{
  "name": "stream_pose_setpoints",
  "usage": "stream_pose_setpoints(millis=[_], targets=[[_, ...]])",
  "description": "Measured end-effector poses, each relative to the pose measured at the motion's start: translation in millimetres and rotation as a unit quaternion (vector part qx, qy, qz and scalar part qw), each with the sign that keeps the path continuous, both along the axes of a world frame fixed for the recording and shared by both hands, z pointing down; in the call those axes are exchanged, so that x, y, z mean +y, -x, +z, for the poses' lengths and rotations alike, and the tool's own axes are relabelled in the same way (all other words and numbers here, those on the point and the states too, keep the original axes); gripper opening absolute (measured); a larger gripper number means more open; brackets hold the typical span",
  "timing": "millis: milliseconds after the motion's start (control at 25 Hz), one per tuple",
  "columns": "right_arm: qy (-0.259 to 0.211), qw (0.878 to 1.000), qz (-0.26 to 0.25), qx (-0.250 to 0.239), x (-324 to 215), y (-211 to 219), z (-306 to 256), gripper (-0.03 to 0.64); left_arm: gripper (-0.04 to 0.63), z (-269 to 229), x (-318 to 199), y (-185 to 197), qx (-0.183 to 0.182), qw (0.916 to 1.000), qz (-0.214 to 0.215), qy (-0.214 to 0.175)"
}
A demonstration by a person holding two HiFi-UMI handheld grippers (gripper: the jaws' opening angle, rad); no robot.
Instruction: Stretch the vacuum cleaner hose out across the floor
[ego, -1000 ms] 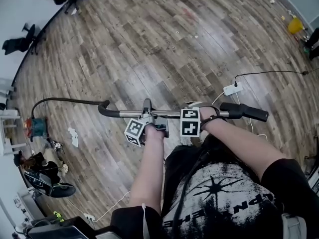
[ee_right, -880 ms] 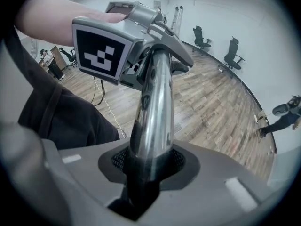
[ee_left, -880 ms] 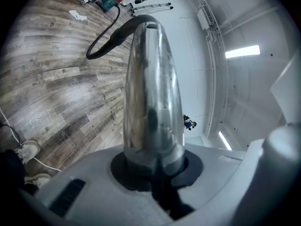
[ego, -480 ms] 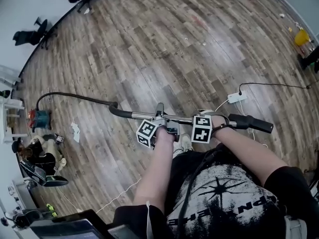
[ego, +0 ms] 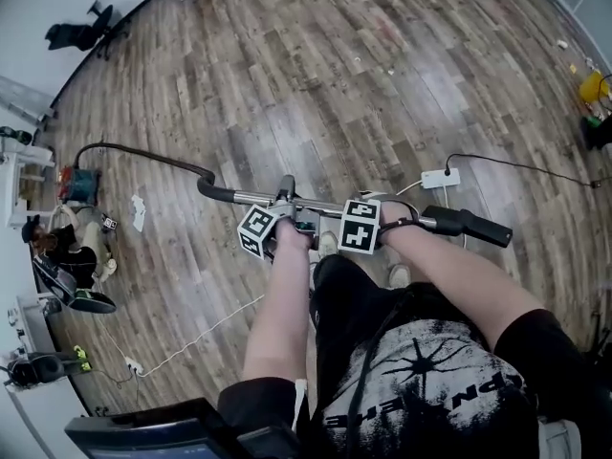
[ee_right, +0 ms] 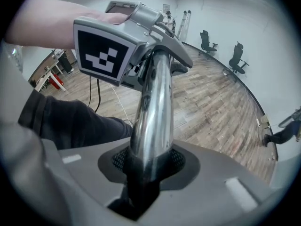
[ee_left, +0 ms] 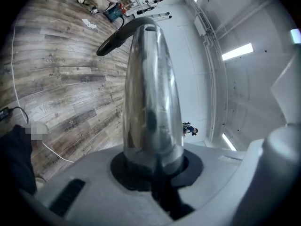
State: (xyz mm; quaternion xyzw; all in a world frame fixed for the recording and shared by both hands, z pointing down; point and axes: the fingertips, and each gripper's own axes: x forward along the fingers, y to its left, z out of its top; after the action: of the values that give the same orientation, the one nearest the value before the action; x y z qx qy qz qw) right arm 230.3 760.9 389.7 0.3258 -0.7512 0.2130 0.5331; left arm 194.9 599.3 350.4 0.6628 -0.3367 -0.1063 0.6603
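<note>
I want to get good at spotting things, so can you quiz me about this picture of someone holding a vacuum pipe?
1. True or false: the left gripper and the right gripper are both clamped on the metal tube.
2. The black hose runs from the tube across the floor to which thing? A: a sofa. B: the blue-green vacuum cleaner near the wall. C: a bathtub.
3. Fill in the gap: the floor is made of ___ planks.

Key: 1 true. 2 B. 3 wood.
</note>
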Motion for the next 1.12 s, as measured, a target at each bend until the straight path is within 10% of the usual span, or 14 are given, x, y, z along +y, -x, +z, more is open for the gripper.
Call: stream_pose_setpoints(millis=[520,1120], targets=[[0.009,0.999,-0.043,-0.013,60,9,11,0.127,0.041,13,63,20,-0.007,0.9991,-0.039,0.013],[-0.004,0.999,0.04,0.011,58,23,44,0.127,0.041,56,59,15,-0.022,0.9987,0.032,0.034]])
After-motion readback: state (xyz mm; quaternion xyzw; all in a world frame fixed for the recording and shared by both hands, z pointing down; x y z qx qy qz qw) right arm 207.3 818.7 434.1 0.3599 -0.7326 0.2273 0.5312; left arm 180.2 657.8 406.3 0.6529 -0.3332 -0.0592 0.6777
